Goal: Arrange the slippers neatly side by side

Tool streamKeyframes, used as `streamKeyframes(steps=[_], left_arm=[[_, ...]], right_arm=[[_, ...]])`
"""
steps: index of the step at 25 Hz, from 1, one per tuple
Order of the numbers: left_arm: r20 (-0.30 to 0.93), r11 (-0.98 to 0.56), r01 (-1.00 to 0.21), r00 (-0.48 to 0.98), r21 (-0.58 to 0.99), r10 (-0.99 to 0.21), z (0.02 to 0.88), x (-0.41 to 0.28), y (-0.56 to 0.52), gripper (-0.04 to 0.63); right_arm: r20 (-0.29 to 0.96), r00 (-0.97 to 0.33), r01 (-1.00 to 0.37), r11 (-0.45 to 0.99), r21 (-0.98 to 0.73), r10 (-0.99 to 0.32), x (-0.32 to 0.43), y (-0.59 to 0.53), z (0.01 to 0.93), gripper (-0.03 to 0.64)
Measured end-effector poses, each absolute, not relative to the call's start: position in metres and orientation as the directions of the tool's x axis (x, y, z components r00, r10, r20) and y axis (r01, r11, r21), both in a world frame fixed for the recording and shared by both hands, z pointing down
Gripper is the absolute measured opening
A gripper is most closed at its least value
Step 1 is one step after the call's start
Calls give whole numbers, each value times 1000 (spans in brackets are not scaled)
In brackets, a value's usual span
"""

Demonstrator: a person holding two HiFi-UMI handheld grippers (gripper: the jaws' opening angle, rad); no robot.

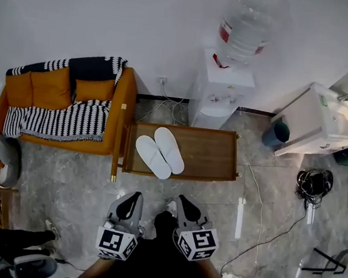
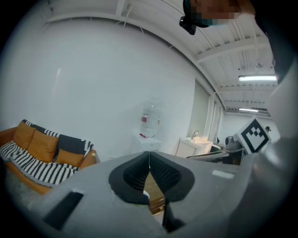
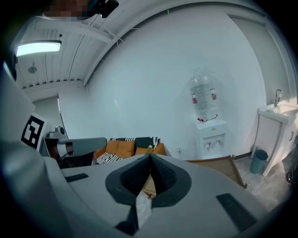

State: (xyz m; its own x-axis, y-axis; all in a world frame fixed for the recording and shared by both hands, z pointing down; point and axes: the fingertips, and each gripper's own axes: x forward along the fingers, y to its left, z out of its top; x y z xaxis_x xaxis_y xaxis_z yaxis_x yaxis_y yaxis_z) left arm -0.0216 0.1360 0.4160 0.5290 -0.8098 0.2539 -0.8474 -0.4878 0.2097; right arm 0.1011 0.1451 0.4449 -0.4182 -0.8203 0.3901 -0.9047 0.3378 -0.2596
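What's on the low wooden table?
Two white slippers, side by side at the sofa end; the rest of the table is bare wood. The wood beneath them is covered.

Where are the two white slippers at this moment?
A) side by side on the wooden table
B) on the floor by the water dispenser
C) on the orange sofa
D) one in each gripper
A: both white slippers lie next to each other on the left half of the wooden table.
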Motion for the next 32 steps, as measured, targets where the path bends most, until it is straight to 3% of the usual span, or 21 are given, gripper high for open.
streamKeyframes(steps=[12,32], left_arm=[[286,-447,-874,486,191,-826,416,18,102,17],[240,-459,-867,496,194,-835,406,-4,-4,17]], right_arm=[[405,-473,-879,392,-271,-782,135,97,457,12],[492,-491,-870,438,-226,-719,98,-16,494,14]])
